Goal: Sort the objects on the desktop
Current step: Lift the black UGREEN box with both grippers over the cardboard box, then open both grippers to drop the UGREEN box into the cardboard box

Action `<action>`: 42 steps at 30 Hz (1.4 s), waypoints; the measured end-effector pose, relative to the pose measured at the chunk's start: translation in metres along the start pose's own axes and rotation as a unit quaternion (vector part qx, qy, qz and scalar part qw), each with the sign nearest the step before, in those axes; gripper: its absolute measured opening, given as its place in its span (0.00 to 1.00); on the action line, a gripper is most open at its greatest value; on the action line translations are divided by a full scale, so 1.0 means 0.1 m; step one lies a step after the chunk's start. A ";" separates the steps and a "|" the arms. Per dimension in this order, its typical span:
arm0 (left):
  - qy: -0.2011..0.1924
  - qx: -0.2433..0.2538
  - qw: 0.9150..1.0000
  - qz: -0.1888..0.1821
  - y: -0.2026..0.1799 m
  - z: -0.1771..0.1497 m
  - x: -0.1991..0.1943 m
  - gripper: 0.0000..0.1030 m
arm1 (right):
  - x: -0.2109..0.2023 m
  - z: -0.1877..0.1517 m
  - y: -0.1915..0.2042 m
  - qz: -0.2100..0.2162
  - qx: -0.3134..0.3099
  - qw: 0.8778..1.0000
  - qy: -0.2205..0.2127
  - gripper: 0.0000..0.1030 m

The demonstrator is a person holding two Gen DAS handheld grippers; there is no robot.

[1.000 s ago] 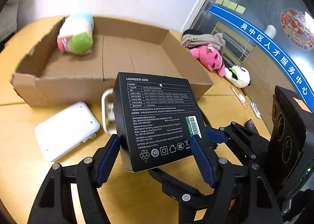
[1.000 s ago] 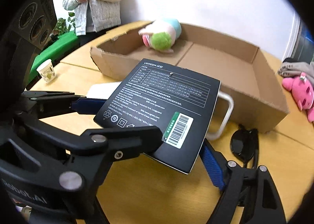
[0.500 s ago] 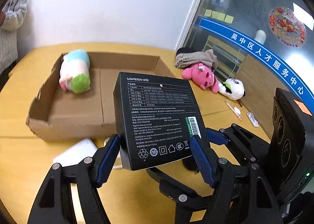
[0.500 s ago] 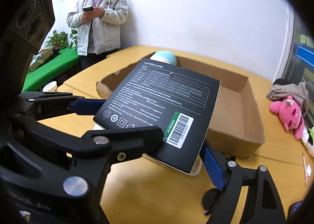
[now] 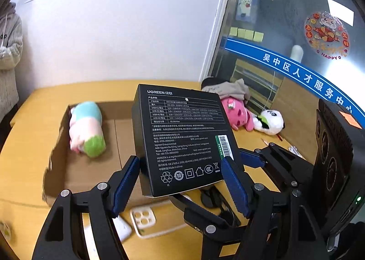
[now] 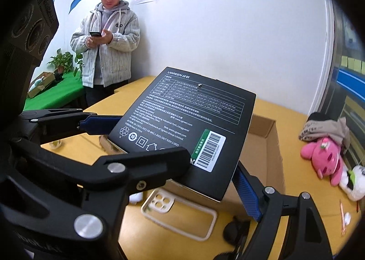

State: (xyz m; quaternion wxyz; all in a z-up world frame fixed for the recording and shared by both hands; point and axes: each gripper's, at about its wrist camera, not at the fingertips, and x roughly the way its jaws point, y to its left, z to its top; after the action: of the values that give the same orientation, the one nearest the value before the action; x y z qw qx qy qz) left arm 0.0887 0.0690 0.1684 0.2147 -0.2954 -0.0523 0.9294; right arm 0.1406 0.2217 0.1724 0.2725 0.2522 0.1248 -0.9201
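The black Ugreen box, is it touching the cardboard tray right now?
Apart. The left wrist view shows the black Ugreen box held in the air by both grippers, well above the cardboard tray.

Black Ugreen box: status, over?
Left gripper and right gripper both shut on the black box. Box held above the cardboard tray. Plush roll inside, off to one side.
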 end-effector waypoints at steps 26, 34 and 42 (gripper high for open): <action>0.052 -0.016 0.999 0.003 0.82 1.50 1.53 0.74 | 1.55 1.17 -0.83 0.009 -0.025 1.000 0.006 0.81; 0.108 -0.039 0.993 0.022 1.10 1.39 2.27 0.74 | 2.26 1.06 -1.05 0.033 0.001 0.998 0.059 0.81; 0.197 -0.079 0.977 0.033 1.43 0.94 3.05 0.75 | 3.03 0.58 -1.16 0.076 0.041 0.987 0.138 0.81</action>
State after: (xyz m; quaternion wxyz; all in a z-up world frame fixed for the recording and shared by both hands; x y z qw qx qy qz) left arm -0.2409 0.0736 0.0526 0.1658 -0.4901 -0.0720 0.8527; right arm -0.1671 0.1625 0.0711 0.3113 0.3969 0.1041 -0.8572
